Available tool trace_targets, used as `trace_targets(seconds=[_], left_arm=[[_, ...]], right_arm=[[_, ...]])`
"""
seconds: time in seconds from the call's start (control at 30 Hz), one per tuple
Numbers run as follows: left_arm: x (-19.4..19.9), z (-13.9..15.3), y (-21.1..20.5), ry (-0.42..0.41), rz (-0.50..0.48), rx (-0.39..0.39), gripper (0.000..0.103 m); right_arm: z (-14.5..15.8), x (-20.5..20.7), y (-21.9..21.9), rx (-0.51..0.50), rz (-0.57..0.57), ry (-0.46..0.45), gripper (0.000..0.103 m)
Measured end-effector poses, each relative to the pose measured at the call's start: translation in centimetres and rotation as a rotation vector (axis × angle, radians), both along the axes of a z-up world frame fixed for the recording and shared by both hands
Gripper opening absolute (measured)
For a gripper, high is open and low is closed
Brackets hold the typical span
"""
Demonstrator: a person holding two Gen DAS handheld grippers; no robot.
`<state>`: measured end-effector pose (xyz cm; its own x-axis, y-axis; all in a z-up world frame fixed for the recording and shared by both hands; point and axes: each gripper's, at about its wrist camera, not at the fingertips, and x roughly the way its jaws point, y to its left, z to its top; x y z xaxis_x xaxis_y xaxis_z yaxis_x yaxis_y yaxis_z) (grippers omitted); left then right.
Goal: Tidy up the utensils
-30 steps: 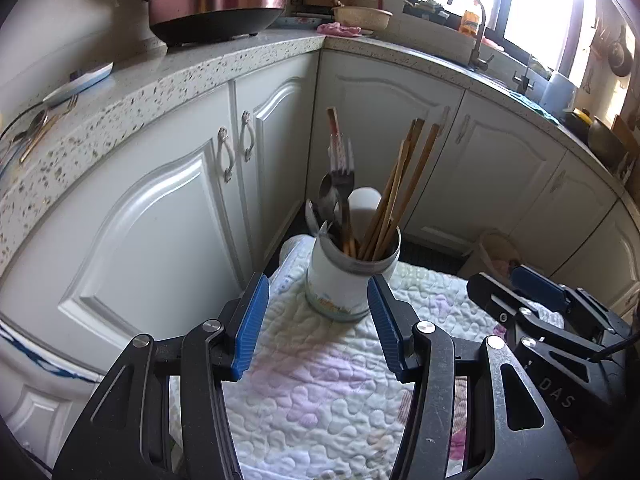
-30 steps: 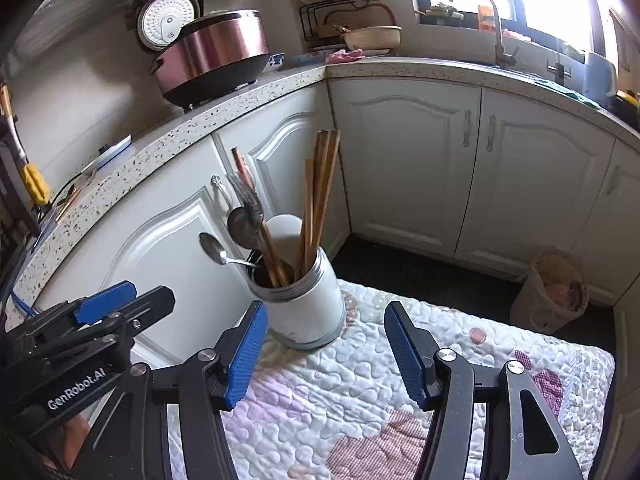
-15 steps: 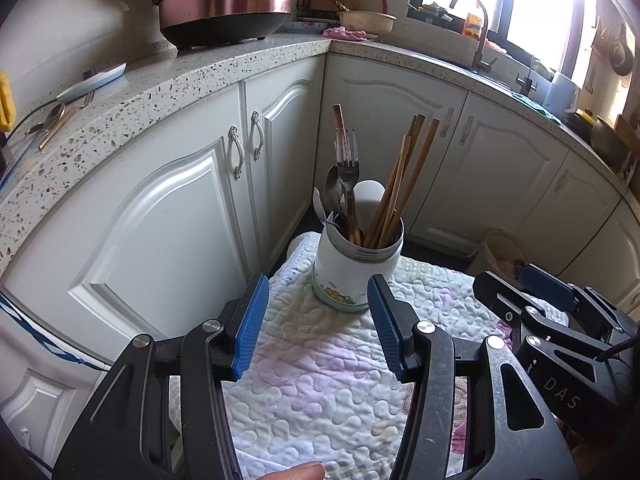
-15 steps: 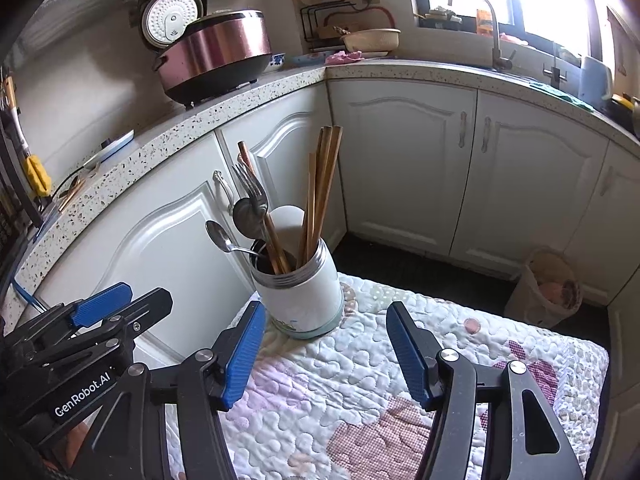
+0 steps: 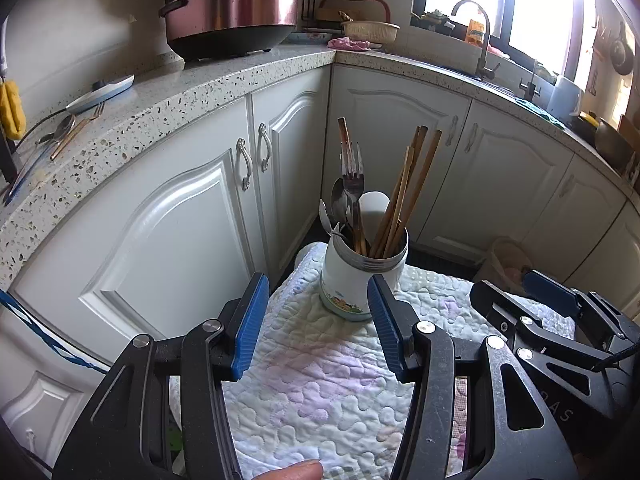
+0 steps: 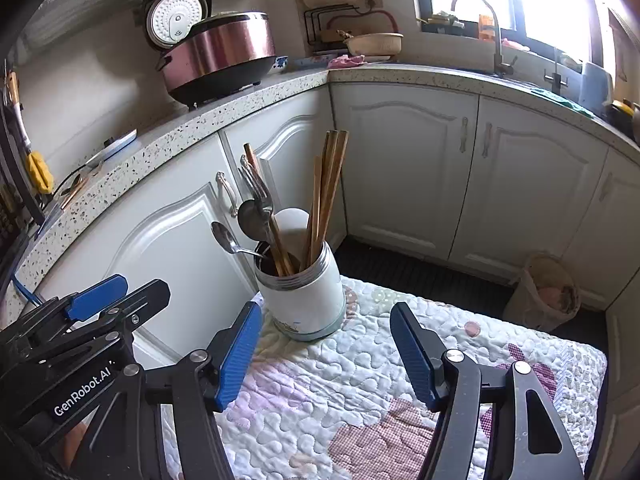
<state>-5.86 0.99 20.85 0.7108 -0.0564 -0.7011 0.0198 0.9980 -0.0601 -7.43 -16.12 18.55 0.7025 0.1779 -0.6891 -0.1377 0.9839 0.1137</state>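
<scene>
Rice cooker [image 5: 232, 12] on speckled counter [image 5: 168, 100], quilted mat [image 5: 320, 380], faucet [image 6: 488, 20]

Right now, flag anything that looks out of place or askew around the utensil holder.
The white utensil holder stands upright on the quilted mat, but one spoon sticks out sideways over its rim instead of standing with the chopsticks. A loose fork and spoon lie on the countertop, not in the holder.
</scene>
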Motion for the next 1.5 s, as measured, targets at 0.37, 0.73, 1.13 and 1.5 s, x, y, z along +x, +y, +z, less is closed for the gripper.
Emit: trace_targets(seconds=[0.37,0.73,1.13,1.5], left_arm=[[0.2,-0.4,0.0,0.004,0.008,0.006,0.051],[0.5,-0.8,0.1,0.015,0.009,0.008,0.051],[0.5,-0.7,-0.1,0.012,0.009,0.016,0.051],[0.7,-0.8,0.0,0.018,0.015,0.016,0.051]], right_arm=[[-0.4,0.3,0.3,-0.001,0.004,0.013,0.065],[-0.8,0.5,0.6,-0.007,0.008,0.024,0.065],[-0.8,0.8,0.9,-0.013,0.012,0.032,0.066],[-1.0,0.9,1.2,-0.017,0.016,0.041,0.066]])
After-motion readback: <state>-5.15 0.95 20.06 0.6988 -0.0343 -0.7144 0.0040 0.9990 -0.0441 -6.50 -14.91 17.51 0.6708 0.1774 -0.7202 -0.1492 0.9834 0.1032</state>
